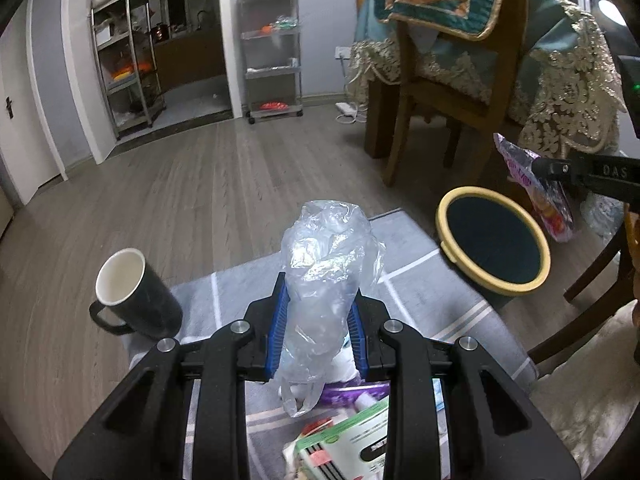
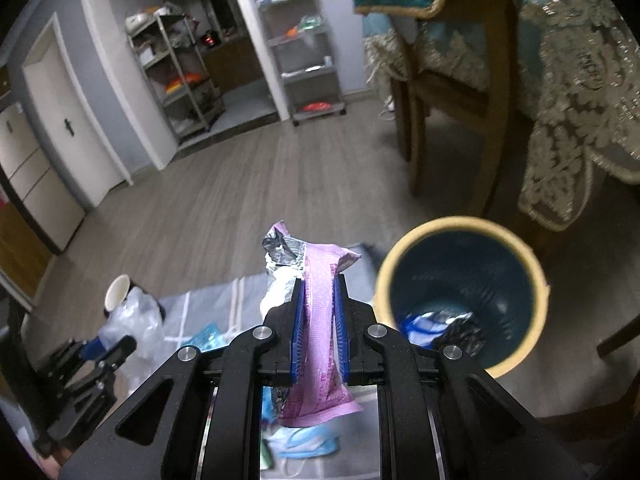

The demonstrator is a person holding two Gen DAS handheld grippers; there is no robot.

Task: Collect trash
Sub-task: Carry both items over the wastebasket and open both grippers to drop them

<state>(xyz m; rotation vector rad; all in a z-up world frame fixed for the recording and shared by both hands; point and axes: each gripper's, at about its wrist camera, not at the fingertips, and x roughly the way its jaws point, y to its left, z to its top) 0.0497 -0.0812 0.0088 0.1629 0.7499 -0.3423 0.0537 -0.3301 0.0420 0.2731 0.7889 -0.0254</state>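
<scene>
From the left wrist view, the left tool [image 1: 318, 320] pinches a crumpled clear plastic bag [image 1: 328, 272] between its blue pads, the bag standing up loosely beyond the fingertips and a loop trailing below. The trash bin [image 1: 493, 240], dark inside with a yellow rim, stands on the floor off to the right, well apart from this tool. The bag is light and slippery; if the grip sits only on a fold, it could slide out on the way over. A black mug [image 1: 132, 296] stands near on the left at the edge of the grey rug [image 1: 420, 280], and a low swing could knock it. More litter lies on the rug under the tool.

From the right wrist view, the right tool [image 2: 318, 320] is pressed together on a pink snack wrapper [image 2: 318, 312], just beside the bin [image 2: 460, 292], which already holds some rubbish. The wrapper is not yet over the opening; released early, it would likely fall on the rug or catch the rim. The wooden chair [image 2: 492, 120] stands close behind the bin.
</scene>
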